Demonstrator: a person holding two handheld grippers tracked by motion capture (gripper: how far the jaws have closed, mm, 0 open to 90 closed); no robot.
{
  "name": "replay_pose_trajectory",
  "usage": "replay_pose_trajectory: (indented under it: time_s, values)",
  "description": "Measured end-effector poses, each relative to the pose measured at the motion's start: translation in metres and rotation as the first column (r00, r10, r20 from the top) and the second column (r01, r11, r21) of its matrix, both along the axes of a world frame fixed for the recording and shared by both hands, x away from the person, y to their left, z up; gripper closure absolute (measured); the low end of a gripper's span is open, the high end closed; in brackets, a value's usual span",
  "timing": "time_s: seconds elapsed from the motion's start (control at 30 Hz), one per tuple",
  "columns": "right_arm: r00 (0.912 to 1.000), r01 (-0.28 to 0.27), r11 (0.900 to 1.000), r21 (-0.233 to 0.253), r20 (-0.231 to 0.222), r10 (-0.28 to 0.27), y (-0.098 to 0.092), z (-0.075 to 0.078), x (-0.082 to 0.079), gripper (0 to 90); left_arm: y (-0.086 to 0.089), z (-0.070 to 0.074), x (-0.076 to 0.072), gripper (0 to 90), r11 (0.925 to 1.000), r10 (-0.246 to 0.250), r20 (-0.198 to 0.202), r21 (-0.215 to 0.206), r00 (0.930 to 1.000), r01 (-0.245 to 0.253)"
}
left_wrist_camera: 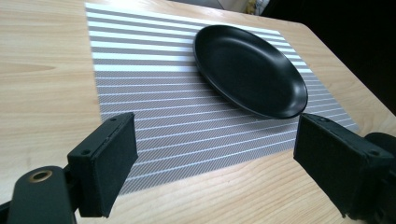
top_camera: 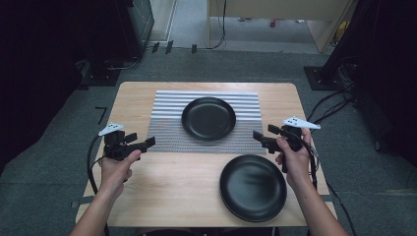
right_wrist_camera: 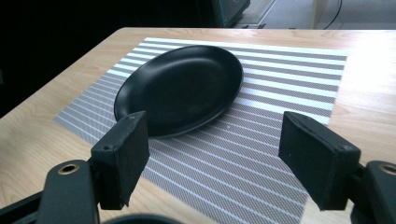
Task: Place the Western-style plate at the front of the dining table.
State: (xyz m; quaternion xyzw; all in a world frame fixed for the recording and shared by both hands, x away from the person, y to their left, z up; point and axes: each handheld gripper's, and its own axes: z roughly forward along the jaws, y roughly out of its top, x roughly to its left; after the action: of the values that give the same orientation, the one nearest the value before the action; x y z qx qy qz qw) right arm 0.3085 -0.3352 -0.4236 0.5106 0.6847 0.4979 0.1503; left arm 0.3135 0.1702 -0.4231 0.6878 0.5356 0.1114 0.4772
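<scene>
Grey carpet lies around a wooden table [top_camera: 147, 191]. On it, a striped mat [top_camera: 167, 118] holds one black plate [top_camera: 208, 118]. Another black plate [top_camera: 253, 187] sits off the mat, near the person. Both the left gripper [top_camera: 147, 143] and right gripper [top_camera: 257, 136] hover beside the mat, jaws wide apart, empty. No writing can be read.

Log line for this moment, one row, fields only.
left gripper open, empty | right gripper open, empty | round black plate on striped grey placemat | second round black plate on bare wooden table
</scene>
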Motion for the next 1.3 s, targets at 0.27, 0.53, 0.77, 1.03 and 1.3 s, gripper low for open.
replay_pose_trajectory:
  time_s: [0.27, 0.53, 0.77, 1.03, 1.3]
  values:
    - [0.9998, 0.016, 0.999, -0.033, 0.014, -0.016, -0.015, -0.007, -0.027, 22.4, 0.010, -0.008, -0.022, 11.8, 0.9989, 0.024, 0.017, 0.041, 0.9996, -0.024]
    - [0.9983, 0.058, 0.997, -0.042, 0.004, -0.058, -0.040, -0.016, -0.048, 21.4, 0.028, -0.020, -0.035, 10.7, 0.9965, 0.067, 0.006, 0.050, 0.9978, -0.067]
    - [0.9948, 0.098, 0.994, -0.047, -0.021, -0.099, -0.064, -0.029, -0.070, 20.9, 0.049, -0.031, -0.051, 10.5, 0.9939, 0.102, -0.006, 0.042, 0.9948, -0.102]
    - [0.9865, 0.157, 0.986, -0.058, -0.039, -0.159, -0.091, -0.040, -0.093, 20.8, 0.068, -0.042, -0.067, 10.5, 0.9876, 0.147, -0.015, 0.058, 0.9890, -0.146]
    - [0.9728, 0.222, 0.973, -0.054, -0.054, -0.225, -0.119, -0.049, -0.115, 20.8, 0.090, -0.049, -0.079, 10.6, 0.9756, 0.204, -0.031, 0.088, 0.9784, -0.201]
